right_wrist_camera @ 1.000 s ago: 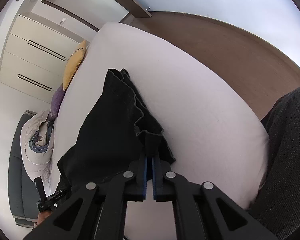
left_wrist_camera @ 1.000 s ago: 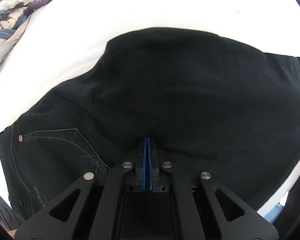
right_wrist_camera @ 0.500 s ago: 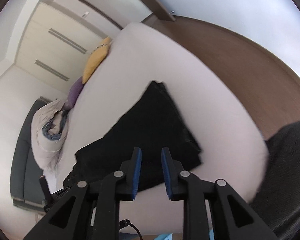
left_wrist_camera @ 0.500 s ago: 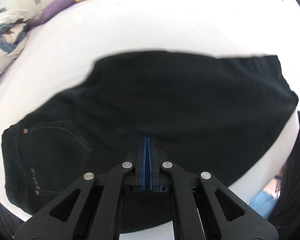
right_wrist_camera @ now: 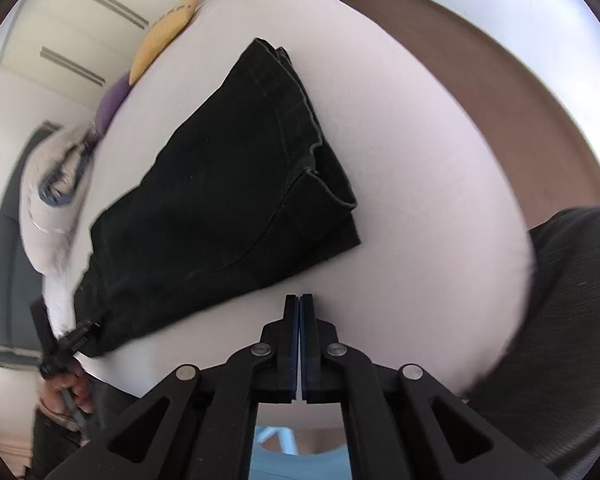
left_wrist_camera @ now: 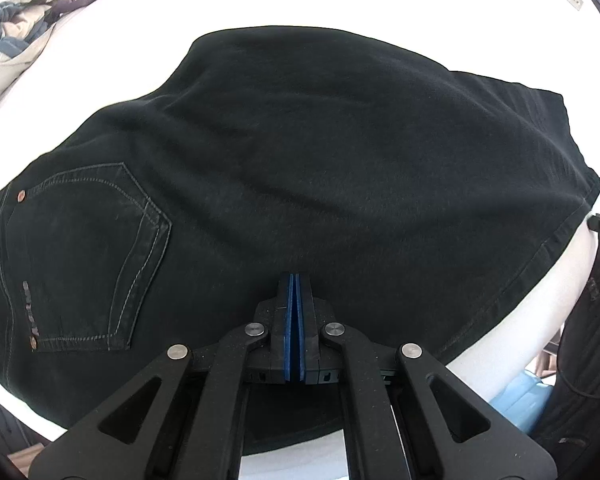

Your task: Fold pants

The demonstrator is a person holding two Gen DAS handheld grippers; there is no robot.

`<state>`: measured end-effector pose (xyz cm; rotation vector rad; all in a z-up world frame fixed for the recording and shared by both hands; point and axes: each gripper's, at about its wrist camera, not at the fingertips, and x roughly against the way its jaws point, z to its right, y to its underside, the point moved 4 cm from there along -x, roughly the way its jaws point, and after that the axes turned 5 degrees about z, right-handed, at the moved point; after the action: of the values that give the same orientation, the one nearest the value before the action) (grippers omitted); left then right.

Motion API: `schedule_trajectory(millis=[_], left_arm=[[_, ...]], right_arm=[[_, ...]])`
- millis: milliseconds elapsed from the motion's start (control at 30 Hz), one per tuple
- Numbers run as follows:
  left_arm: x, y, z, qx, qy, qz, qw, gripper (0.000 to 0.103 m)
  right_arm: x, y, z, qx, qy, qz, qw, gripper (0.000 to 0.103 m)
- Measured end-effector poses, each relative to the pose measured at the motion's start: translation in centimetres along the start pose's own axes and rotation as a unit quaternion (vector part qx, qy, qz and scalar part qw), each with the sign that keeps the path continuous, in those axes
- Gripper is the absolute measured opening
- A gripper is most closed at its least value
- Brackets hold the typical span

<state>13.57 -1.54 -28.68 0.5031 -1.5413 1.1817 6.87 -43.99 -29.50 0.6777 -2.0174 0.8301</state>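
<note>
Lying folded on the white bed (right_wrist_camera: 412, 128), the black pants (left_wrist_camera: 320, 168) spread out ahead of the left tongs (left_wrist_camera: 294, 280), whose blue pads are pressed together with their tips at the near edge of the dark cloth; whether any fabric is pinched between them cannot be told. A stitched back pocket (left_wrist_camera: 88, 256) with copper rivets sits ahead and to the left of those tongs, and the hemmed leg ends run off ahead to the right. In the right wrist view the pants (right_wrist_camera: 228, 200) lie ahead and to the left of the right tongs (right_wrist_camera: 299, 300), just apart from the tips, with bare sheet between. These tongs are drawn almost together, only a thin slit showing between the pads, and nothing is held in them. The left tongs (right_wrist_camera: 82, 330) appear far to the left there, at the corner of the cloth, with the person's hand (right_wrist_camera: 66, 388) behind them. Farther ahead on the left lie a yellow pillow (right_wrist_camera: 164, 34), a purple pillow (right_wrist_camera: 112, 100) and a bunched duvet (right_wrist_camera: 52, 196). A brown floor (right_wrist_camera: 500, 52) lies beyond the bed on the right.
</note>
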Motion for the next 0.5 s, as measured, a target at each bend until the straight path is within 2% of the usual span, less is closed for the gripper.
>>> schedule_trajectory(millis=[67,167,267,300,367,433,467,500], left_arm=[[0.0,0.4,-0.1,-0.006,-0.002,-0.001,1.0000,0.001],[0.0,0.7,-0.4,-0.014,-0.004,-0.007,0.9999,0.001],[-0.5,0.8,-0.8,-0.014,-0.003,-0.012,0.9998,0.001],[-0.5,0.9,-0.9,-0.015,-0.004,-0.013,0.9998,0.001],[-0.4,1.1,-1.0,-0.023,-0.013,-0.015,0.9995,0.001],[-0.3,1.6,-1.7,-0.032,-0.025,-0.016,0.9991,0.001],[-0.2,1.7,-1.9,-0.032,-0.029,-0.016,0.9989,0.001],[0.1,1.6,-2.1,-0.032,-0.039,-0.015,0.9986,0.001]], right_arm=[[1.3,-0.9,-2.2,0.032,-0.002,0.023,0.999,0.008],[2.1,-2.2,-8.0,0.091,-0.081,0.043,0.992,0.009],[-0.2,-1.5,-14.4,0.159,-0.159,0.025,0.974,0.031],[-1.5,-1.1,-15.8,0.175,-0.172,0.011,0.969,0.032],[-4.8,0.0,-17.1,0.192,-0.164,-0.018,0.967,0.032],[-8.8,1.5,-16.3,0.178,-0.133,-0.080,0.972,0.032],[-10.2,2.4,-15.4,0.163,-0.121,-0.102,0.974,0.027],[-9.9,2.6,-14.9,0.151,-0.136,-0.077,0.976,0.026]])
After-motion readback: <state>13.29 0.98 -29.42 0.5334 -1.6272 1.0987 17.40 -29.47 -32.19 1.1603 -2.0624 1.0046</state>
